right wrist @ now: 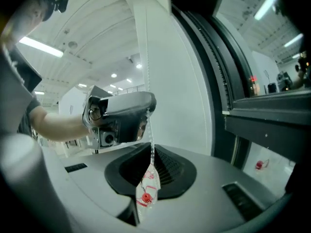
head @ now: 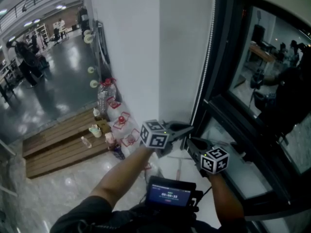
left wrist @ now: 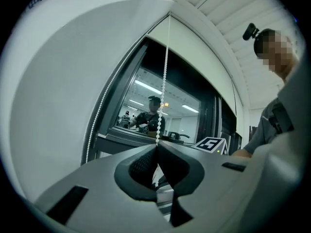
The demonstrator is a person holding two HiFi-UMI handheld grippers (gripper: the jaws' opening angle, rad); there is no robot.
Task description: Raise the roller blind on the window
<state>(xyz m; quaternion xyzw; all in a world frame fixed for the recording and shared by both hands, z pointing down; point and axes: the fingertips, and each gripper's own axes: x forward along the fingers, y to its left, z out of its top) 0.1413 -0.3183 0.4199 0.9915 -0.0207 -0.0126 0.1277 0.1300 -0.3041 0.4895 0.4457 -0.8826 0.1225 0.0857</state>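
A white bead chain (head: 208, 57) hangs along the dark window frame beside the white wall. In the left gripper view one strand of the chain (left wrist: 165, 76) runs straight down from the pale blind (left wrist: 194, 57) at the window's top into my left gripper (left wrist: 156, 147), which is shut on it. My left gripper (head: 190, 127) is just above my right gripper (head: 190, 142). In the right gripper view the chain (right wrist: 148, 130) drops from the left gripper (right wrist: 147, 105) into my right gripper (right wrist: 150, 152). The right jaws stand slightly apart, with the strand loose between them.
Water jugs with red labels (head: 121, 123) stand on the floor by the wall, next to a low wooden platform (head: 58, 144). The window sill and dark frame (head: 228, 110) lie to the right. A small screen device (head: 169, 195) hangs at my chest. People move in the hall (head: 24, 57).
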